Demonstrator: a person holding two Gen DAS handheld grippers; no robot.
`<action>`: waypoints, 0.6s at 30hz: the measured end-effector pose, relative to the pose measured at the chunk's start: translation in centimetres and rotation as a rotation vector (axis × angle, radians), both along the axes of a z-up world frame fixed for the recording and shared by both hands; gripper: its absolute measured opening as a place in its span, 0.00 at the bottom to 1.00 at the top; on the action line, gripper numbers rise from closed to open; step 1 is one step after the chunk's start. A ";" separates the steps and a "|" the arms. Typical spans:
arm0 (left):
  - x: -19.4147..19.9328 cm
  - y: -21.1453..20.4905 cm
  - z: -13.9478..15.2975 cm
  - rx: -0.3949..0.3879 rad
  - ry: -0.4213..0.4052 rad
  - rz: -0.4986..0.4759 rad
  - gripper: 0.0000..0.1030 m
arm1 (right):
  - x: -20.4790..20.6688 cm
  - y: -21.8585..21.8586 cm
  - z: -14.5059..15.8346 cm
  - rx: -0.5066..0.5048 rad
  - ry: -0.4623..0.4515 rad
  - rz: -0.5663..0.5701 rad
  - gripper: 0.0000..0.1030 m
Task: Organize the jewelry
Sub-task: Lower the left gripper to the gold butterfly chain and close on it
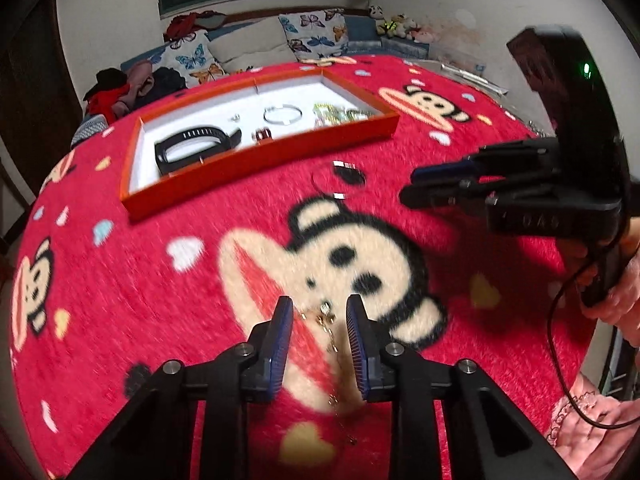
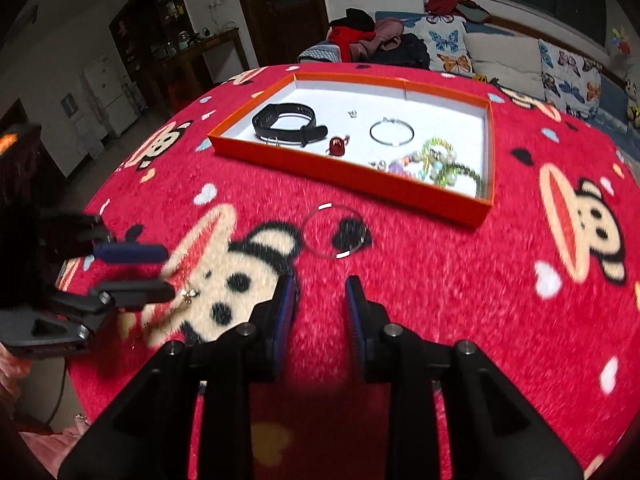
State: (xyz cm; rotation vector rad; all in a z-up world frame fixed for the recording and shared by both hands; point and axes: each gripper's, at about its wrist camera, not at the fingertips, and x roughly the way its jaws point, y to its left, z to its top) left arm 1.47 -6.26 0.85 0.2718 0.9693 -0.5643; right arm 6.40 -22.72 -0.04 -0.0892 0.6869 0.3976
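An orange tray (image 1: pixel 256 160) (image 2: pixel 348 178) with a white floor sits on the red monkey blanket. It holds a black watch band (image 1: pixel 196 146) (image 2: pixel 290 124), a thin silver bangle (image 1: pixel 283 114) (image 2: pixel 392 132), a small red charm (image 2: pixel 337 147) and beaded bracelets (image 2: pixel 440 164). A thin silver hoop (image 1: pixel 338 180) (image 2: pixel 334 232) lies on the blanket in front of the tray. A gold chain necklace (image 1: pixel 328 320) (image 2: pixel 187 294) lies on the blanket between the fingers of my open left gripper (image 1: pixel 320 306). My right gripper (image 2: pixel 320 288) is open and empty, just short of the hoop.
The red blanket (image 2: pixel 460 280) covers a round table whose edge curves away on all sides. A sofa with butterfly cushions (image 1: pixel 316 32) and piled clothes (image 2: pixel 372 36) stands behind the table. My right gripper (image 1: pixel 416 188) shows in the left wrist view.
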 end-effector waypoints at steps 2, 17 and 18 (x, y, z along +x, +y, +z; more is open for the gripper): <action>0.0 0.1 -0.5 0.001 0.002 -0.004 0.26 | -0.1 -0.2 -0.2 0.011 0.004 -0.004 0.28; 0.6 -0.6 -1.6 0.024 -0.022 -0.056 0.17 | -0.2 -0.2 -0.8 0.026 0.019 -0.006 0.28; 0.6 -0.6 -1.7 0.028 -0.026 -0.059 0.16 | -0.1 -0.2 -0.9 0.026 0.020 -0.007 0.28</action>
